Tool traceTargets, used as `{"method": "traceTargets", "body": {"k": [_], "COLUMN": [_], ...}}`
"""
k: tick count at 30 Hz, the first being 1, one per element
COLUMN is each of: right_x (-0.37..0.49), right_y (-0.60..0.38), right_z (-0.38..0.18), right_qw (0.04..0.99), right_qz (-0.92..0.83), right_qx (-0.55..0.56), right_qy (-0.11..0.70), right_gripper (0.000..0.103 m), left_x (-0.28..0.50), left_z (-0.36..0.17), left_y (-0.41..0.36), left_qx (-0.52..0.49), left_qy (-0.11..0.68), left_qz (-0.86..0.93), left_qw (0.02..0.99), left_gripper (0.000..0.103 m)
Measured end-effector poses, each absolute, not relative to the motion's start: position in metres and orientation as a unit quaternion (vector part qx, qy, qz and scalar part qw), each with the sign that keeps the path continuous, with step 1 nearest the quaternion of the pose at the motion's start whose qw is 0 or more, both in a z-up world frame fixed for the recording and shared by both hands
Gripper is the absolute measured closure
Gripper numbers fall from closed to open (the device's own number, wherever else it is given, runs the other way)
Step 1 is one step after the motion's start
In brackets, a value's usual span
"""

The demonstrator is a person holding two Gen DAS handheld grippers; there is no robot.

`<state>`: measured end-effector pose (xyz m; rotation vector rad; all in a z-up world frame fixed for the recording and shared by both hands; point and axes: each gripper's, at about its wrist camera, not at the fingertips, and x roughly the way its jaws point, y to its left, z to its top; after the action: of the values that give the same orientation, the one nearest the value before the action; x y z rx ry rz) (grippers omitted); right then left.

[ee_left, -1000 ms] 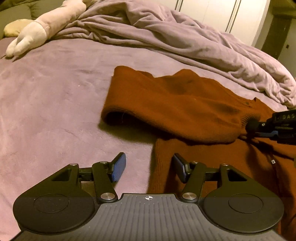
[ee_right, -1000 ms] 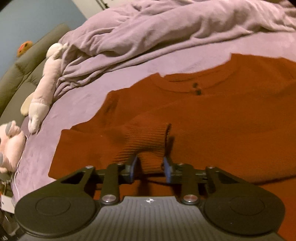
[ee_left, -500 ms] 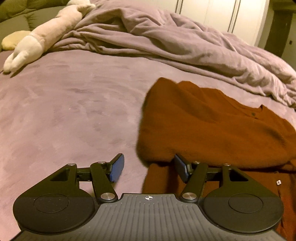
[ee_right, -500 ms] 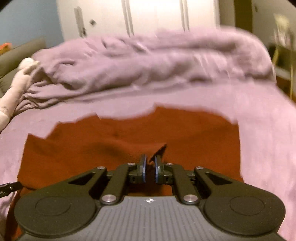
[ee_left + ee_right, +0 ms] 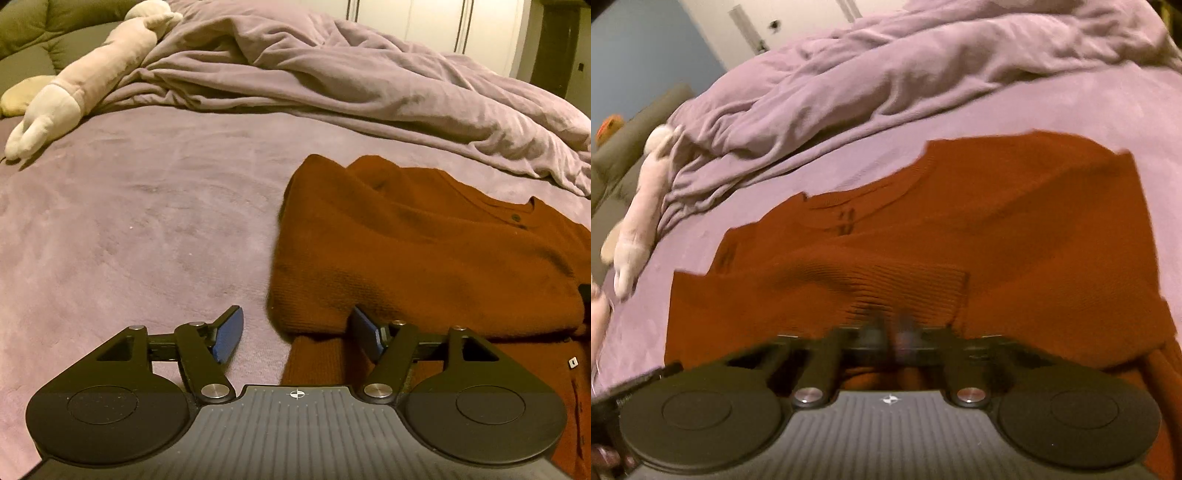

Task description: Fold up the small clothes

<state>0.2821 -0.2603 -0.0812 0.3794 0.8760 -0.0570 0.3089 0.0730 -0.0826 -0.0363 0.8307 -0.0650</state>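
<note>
A plain rust-orange sweater (image 5: 424, 258) with ribbed knit lies on a mauve bedcover (image 5: 129, 221). Far off, a mauve duvet (image 5: 332, 81); far left, a cream-pink plush toy (image 5: 92, 77). Gripper pads (image 5: 229, 334) are blue.

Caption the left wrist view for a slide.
Open left gripper at the folded edge of a rust sweater on a purple bed, rumpled duvet and plush toy behind.

Bare bedsheet (image 5: 147, 229) lies open left of the sweater (image 5: 406, 258); rumpled duvet (image 5: 332, 81) blocks beyond.
</note>
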Motion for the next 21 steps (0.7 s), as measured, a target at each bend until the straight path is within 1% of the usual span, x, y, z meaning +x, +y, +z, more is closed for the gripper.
{"method": "traceTargets", "body": {"k": [5,6,8,10,11,13,15,16,18,20,21], "right_x": [0.268,0.265,0.263,0.265,0.265,0.266,0.267,0.267,0.269,0.274,0.277], "right_y": [-0.257,-0.264,-0.285,-0.299,-0.303,-0.302,-0.301,-0.301,-0.3,-0.294,-0.289], "right_z": [-0.05,-0.046,-0.046,-0.058,-0.065,-0.074,-0.082,-0.084,-0.089,-0.094,-0.096], "right_qw": [0.925,0.926,0.912,0.886,0.877,0.869,0.862,0.861,0.857,0.853,0.854], "right_qz": [-0.072,-0.08,-0.07,-0.053,-0.044,-0.042,-0.04,-0.035,-0.027,-0.018,-0.019], "right_qx": [0.073,0.069,0.137,0.197,0.217,0.217,0.23,0.242,0.263,0.273,0.26], "right_qy": [0.367,0.362,0.381,0.416,0.427,0.442,0.449,0.445,0.441,0.445,0.45], "right_gripper": [0.103,0.103,0.103,0.098,0.093,0.088,0.072,0.069,0.055,0.051,0.051], "left_x": [0.309,0.309,0.309,0.31,0.309,0.309,0.308,0.308,0.307,0.309,0.309], "left_z": [-0.08,-0.079,-0.08,-0.082,-0.082,-0.082,-0.081,-0.081,-0.08,-0.082,-0.083], "left_y": [0.075,0.075,0.075,0.075,0.075,0.075,0.075,0.075,0.075,0.075,0.075], "left_qx": [-0.026,-0.026,-0.025,-0.029,-0.03,-0.032,-0.03,-0.028,-0.024,-0.024,-0.025], "left_qy": [0.403,0.401,0.401,0.402,0.403,0.403,0.404,0.403,0.402,0.404,0.405], "left_qz": [-0.03,-0.032,-0.032,-0.029,-0.028,-0.027,-0.03,-0.03,-0.031,-0.031,-0.029], "left_qw": [0.915,0.915,0.915,0.915,0.914,0.914,0.914,0.914,0.915,0.914,0.913], "left_gripper": [0.028,0.026,0.025,0.025,0.025,0.025,0.025,0.025,0.024,0.022,0.022]}}
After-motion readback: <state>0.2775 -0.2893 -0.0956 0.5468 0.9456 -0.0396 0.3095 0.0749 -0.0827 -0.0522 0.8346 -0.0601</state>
